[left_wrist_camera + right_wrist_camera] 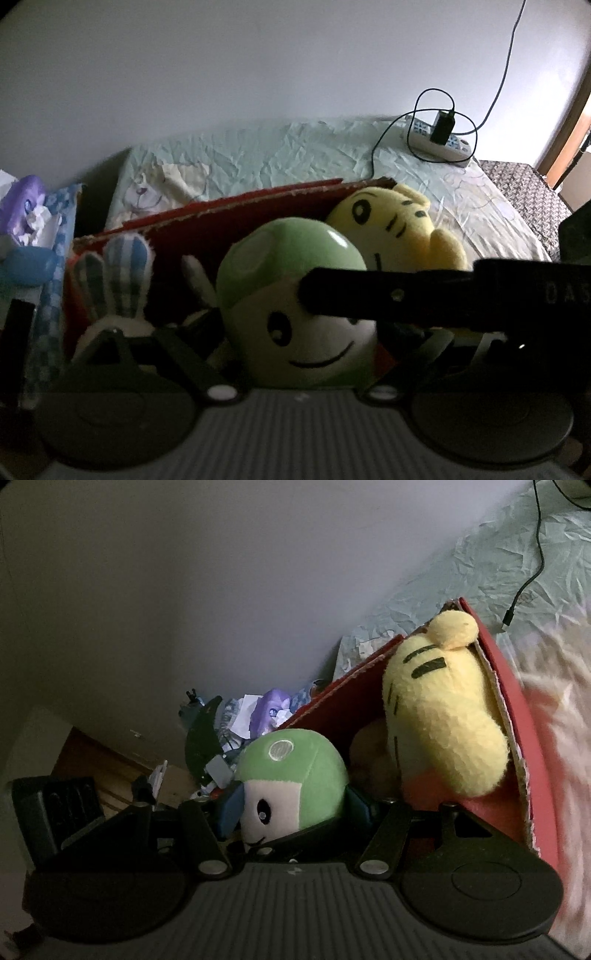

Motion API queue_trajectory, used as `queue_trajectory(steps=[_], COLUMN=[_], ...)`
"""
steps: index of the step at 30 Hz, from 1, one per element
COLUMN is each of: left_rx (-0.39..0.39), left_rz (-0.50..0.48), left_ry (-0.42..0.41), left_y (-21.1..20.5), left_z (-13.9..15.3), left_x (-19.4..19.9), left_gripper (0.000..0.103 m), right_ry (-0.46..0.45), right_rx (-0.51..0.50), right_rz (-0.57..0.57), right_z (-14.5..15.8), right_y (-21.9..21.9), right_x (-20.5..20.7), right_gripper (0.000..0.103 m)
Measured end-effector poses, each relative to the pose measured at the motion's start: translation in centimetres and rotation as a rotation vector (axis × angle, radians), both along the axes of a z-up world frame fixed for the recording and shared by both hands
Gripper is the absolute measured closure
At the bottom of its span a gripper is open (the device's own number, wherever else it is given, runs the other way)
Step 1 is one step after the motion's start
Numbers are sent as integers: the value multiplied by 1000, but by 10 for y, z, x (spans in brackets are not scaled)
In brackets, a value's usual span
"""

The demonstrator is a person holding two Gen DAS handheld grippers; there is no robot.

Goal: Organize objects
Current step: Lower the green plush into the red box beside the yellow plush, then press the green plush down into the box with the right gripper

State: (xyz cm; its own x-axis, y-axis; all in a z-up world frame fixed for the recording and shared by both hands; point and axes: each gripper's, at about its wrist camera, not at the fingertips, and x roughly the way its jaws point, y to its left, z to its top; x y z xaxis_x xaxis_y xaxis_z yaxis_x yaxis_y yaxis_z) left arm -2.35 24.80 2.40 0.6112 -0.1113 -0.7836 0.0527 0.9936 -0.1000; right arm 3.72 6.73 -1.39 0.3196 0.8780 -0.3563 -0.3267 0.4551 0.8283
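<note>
The right gripper [293, 808] is clamped on the green mushroom plush [291, 771], its blue-padded fingers [231, 812] pressing the toy's two sides just in front of the camera. Beyond and to the right of that gripper, the yellow tiger plush [443, 716] leans inside the red cardboard box [517, 716], its ear poking above the rim.

In the left wrist view, the mushroom plush [295, 295] fills the space directly ahead, with the right gripper's black finger [369, 295] crossing its face from the right. How wide the left gripper [258, 343] stands cannot be told; its fingers are dark and largely hidden. Ahead and left of it, a white rabbit plush [118, 288] with blue checked ears sits in the box [177, 236]. Farther ahead, a power strip [439, 142] with a black charger lies on the pale green bedsheet [277, 155].
</note>
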Motion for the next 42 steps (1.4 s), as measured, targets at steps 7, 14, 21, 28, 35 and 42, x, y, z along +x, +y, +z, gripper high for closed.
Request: queue_trajectory(steps=[7, 14, 21, 28, 35, 42], left_rx=[14, 30, 65, 267, 267, 182], left_rz=[12, 21, 20, 3, -5, 0], left_ry=[20, 21, 22, 12, 12, 30], left_y=[-2, -2, -5, -30, -26, -15], left_z=[-7, -11, -19, -34, -36, -25], left_x=[4, 8, 11, 16, 16, 15], left_gripper=[6, 1, 0, 0, 0, 0], right_ry=[-1, -48, -110, -152, -151, -77], right_rx=[-32, -83, -118, -127, -130, -94], right_rz=[-5, -9, -17, -14, -21, -83], right_z=[-3, -3, -6, -11, -12, -4], right_y=[4, 12, 16, 16, 16, 4], right_x=[5, 2, -4, -8, -10, -4], right_gripper=[42, 41, 40, 40, 40, 48])
